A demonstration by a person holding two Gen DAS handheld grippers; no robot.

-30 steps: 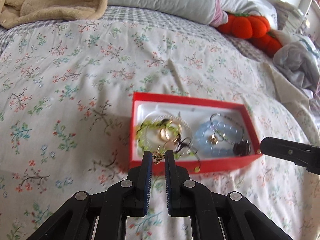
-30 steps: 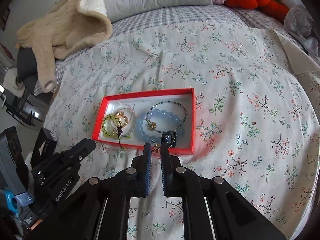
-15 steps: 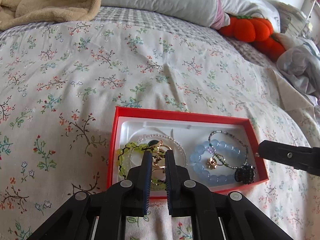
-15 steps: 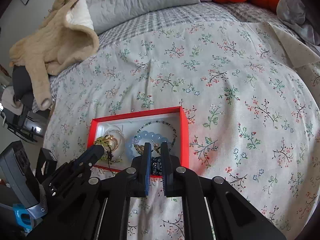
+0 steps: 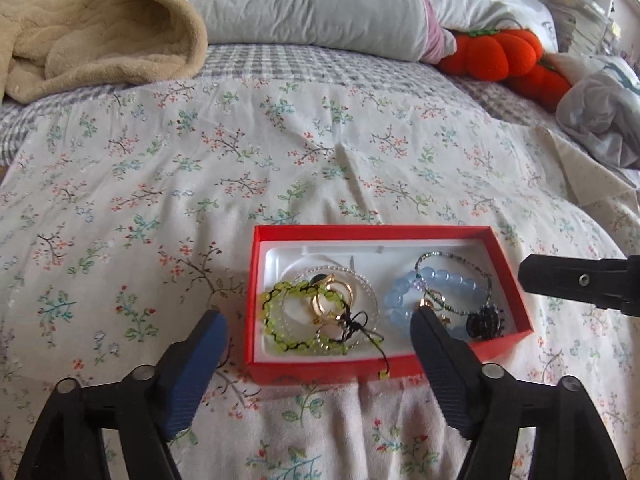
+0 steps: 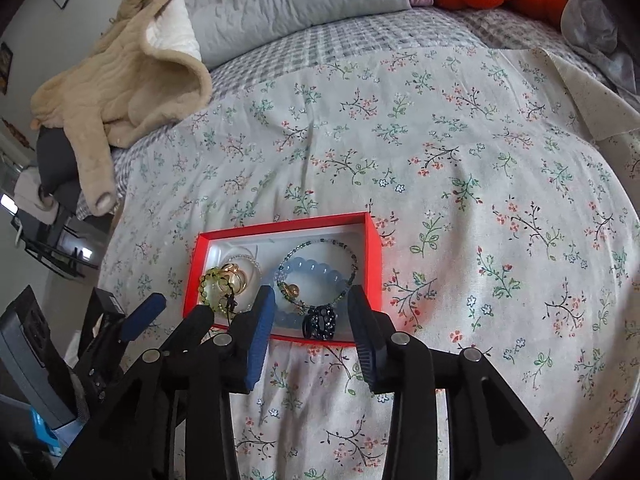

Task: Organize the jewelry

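A red box with a white lining lies on the floral bedspread. In it are a green bead bracelet, gold rings, a clear bead bracelet, a pale blue bead bracelet, a thin dark bead bracelet and a black piece. My left gripper is open and empty over the box's near left side. My right gripper is open and empty over the box's near right end; one of its fingers shows in the left wrist view.
A beige blanket and grey pillow lie at the bed's head. Orange pumpkin plushes and a crumpled grey cloth are at the far right. The bed's left edge drops to dark furniture.
Both grippers were shut, holding small pieces above the box's near edge; both have opened, and the pieces now lie in the box. Both have pulled back and tilted up.
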